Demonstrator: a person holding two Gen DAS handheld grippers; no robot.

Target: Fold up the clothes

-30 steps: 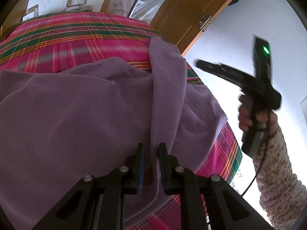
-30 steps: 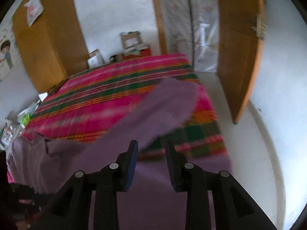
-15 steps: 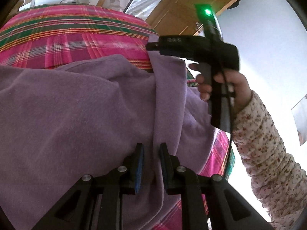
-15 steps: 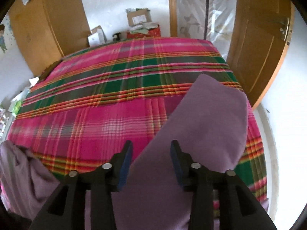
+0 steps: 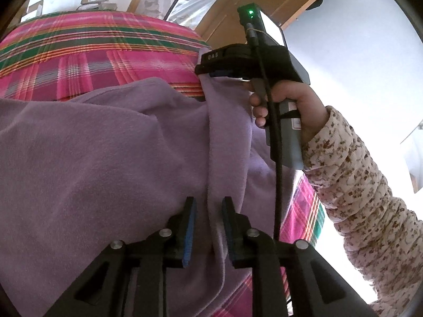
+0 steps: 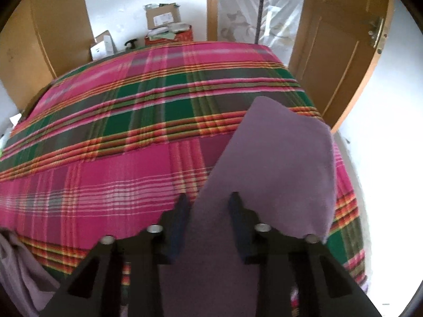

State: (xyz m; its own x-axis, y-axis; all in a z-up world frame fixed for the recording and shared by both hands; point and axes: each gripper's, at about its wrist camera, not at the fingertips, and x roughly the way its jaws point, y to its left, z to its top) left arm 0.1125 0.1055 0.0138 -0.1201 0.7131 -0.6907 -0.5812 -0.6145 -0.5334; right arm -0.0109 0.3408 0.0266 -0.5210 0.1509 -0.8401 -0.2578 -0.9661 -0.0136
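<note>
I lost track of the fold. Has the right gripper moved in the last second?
Yes. In the left wrist view the right gripper has swung in from the white wall and now sits over the purple fleece garment, near the plaid bedspread.

My left gripper (image 5: 207, 211): matt black plastic, blue rubbery pads, bright metal screws. Purple garment (image 5: 105, 158): soft, fuzzy fleece-like cloth, matt. Plaid bedcover (image 6: 119, 137): flat woven cloth, matt. Door (image 6: 335, 52): smooth wood, slight sheen. Sleeve (image 5: 370, 211): speckled knit cloth.
</note>
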